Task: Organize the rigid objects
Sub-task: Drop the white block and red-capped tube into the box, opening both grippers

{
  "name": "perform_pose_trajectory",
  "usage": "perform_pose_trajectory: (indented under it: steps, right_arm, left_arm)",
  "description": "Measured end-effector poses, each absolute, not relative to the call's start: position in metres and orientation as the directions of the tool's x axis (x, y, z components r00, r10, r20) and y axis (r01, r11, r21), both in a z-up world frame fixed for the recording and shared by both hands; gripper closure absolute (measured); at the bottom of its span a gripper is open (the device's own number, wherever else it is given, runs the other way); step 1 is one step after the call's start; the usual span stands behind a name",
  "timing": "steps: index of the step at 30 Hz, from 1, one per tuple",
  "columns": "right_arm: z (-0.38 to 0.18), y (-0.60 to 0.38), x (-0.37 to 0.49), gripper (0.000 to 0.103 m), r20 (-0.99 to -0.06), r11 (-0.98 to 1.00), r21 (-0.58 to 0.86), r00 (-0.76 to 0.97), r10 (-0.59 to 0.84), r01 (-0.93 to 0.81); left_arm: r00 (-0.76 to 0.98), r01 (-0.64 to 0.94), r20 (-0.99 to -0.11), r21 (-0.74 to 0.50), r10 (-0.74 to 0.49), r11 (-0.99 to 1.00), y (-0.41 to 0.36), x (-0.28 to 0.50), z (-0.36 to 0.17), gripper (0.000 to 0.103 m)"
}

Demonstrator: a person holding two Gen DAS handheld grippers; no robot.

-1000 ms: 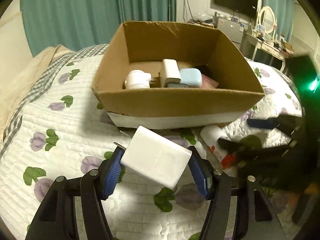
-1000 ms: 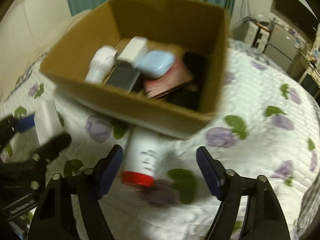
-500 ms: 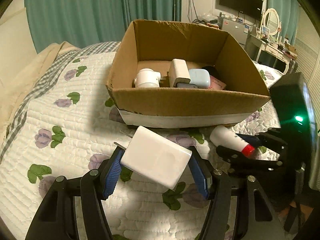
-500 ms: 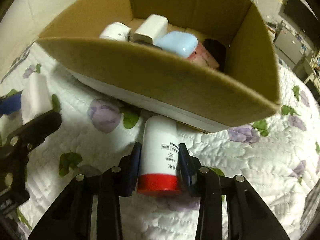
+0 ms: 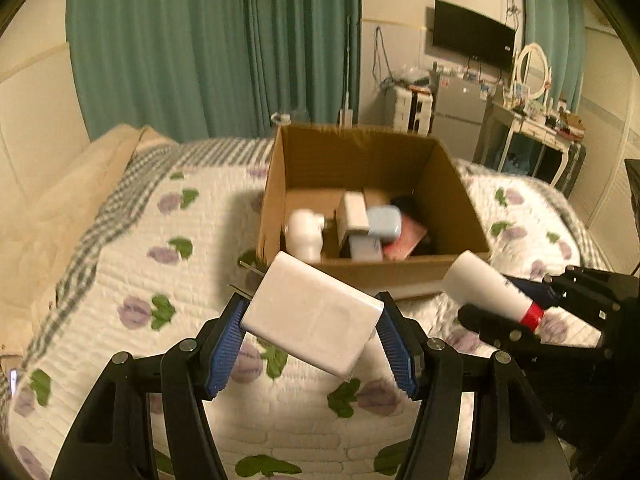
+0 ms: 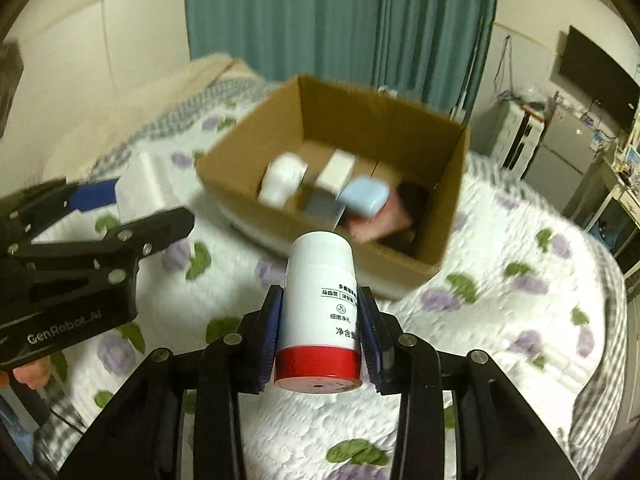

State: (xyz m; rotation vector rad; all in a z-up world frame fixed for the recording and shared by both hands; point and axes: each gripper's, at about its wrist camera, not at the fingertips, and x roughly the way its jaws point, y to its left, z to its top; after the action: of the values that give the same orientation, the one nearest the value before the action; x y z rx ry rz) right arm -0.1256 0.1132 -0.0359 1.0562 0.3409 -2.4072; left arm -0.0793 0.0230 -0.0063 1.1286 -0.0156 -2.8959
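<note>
Left gripper (image 5: 312,332) pinches white charger (image 5: 310,312), right gripper (image 6: 320,336) pinches red-capped bottle (image 6: 320,312), both near side of cardboard box (image 6: 256,156); risk: tilted charger slipping, grippers colliding over box.

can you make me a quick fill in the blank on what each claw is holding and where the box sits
1. The left claw grips a white ____ with metal prongs.
2. The bottle in the right claw has a ____ cap.
3. The cardboard box sits on a quilt printed with purple ____.
4. The rounded case inside the box is light ____.

Missing words: charger; red; flowers; blue
</note>
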Motion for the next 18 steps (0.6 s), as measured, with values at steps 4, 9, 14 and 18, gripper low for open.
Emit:
perform_pose_trajectory:
  steps: [4, 9, 14, 18]
  right_arm:
    - [-0.01, 0.122, -0.139, 0.067, -0.698, -0.861, -0.022, -0.624, -0.351, 0.509]
    - [0.027, 0.127, -0.164, 0.067, -0.652, -0.859, -0.046, -0.667, -0.361, 0.51]
    - [0.055, 0.124, -0.2, 0.067, -0.612, -0.858, -0.066, -0.7, -0.368, 0.509]
    - [0.058, 0.118, -0.232, 0.067, -0.605, -0.864, -0.061, -0.707, -0.366, 0.5]
  left_arm:
    - [-0.757, -0.003, -0.654, 0.004, -0.001, -1.0, 0.027, -0.092, 0.014, 0.039]
    - [-0.771, -0.046, -0.636, 0.017, 0.025, -0.999, 0.034, -0.125, 0.033, 0.038]
    - [-0.782, -0.047, -0.624, 0.065, -0.004, -0.997, 0.039, -0.168, 0.041, 0.038]
    - [-0.774, -0.051, -0.634, 0.07, -0.005, -0.996, 0.041, -0.202, 0.037, 0.039]
